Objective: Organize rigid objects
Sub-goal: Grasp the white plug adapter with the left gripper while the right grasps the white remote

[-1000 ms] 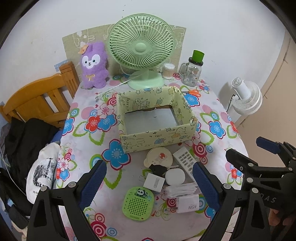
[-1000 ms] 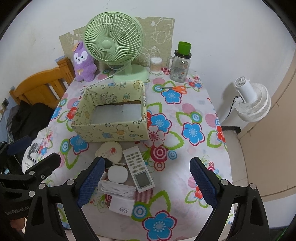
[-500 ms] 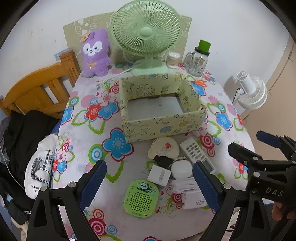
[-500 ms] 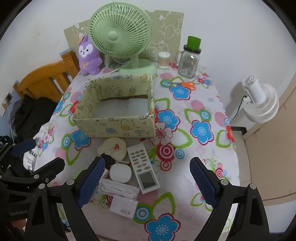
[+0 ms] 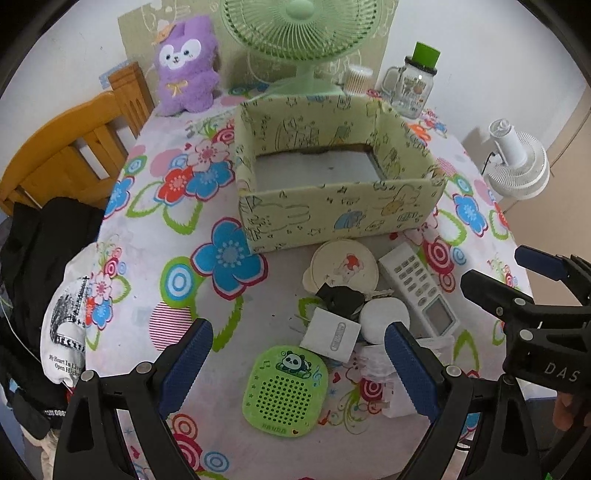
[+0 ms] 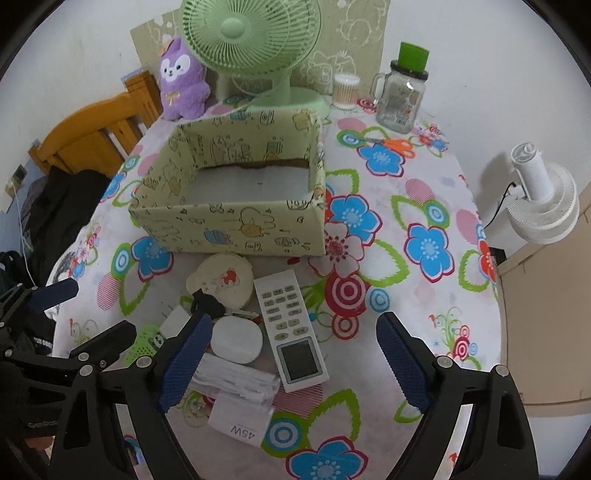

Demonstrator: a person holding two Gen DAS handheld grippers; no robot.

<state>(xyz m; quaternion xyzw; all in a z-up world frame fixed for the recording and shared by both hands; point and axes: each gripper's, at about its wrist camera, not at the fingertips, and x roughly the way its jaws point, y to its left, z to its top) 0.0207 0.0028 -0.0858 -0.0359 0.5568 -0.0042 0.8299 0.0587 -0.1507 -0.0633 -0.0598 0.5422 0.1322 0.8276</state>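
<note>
A pale green open box (image 5: 340,206) (image 6: 229,229) stands mid-table. In front of it lies a heap: a round cream tin (image 5: 343,266), a white remote (image 6: 288,325), a black key fob (image 5: 340,297), a white round case (image 6: 236,339), a small white box (image 5: 330,334), a green panda speaker (image 5: 286,391), a coiled white cable (image 6: 236,380) and a 45W charger (image 6: 240,421). My left gripper (image 5: 297,354) hangs open above the speaker and small box. My right gripper (image 6: 293,347) hovers over the remote, its jaws closing a little; the remote shows between them, untouched.
A green fan (image 6: 251,33), purple plush (image 5: 184,70), cotton-swab cup (image 6: 345,90), glass jar (image 6: 402,92) and orange scissors (image 6: 391,144) line the far side. A wooden chair (image 5: 66,155) with dark clothes stands left. A white fan (image 6: 539,206) sits beyond the right edge.
Both grippers have sunk toward the table and tilted further down, so the heap looks larger and nearer. The right jaws stand slightly narrower. Nothing on the table has moved.
</note>
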